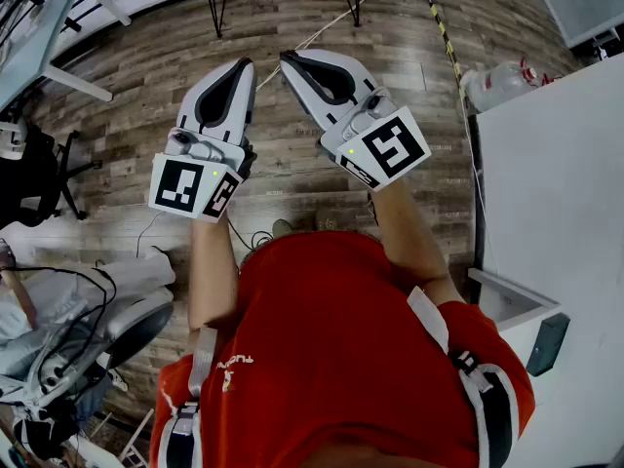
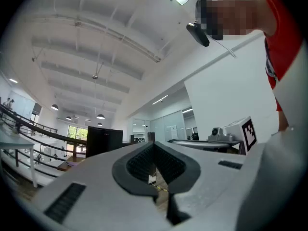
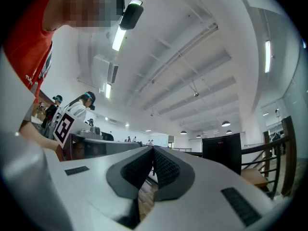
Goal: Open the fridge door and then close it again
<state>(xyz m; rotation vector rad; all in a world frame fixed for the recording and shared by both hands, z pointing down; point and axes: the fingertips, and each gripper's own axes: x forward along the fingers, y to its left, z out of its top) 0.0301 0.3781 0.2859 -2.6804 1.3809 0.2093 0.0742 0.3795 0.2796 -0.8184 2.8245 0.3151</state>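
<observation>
Plank floor [image 1: 390,37] under left gripper [image 1: 244,66] and right gripper [image 1: 289,58]; white cabinet [image 1: 556,193] at right.

L gripper [image 1: 244,66] & R gripper [image 1: 289,59] held out front, tips converging, tilted slightly up. Both jaws closed, nothing btwn. L forearm [image 1: 210,271], R forearm [image 1: 414,232] bare, extended.

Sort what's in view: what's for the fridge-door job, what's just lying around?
Job: left gripper, right gripper, both shut and empty; tall black cabinet, possibly the fridge.
Lying about: plastic bottle, office chair.
</observation>
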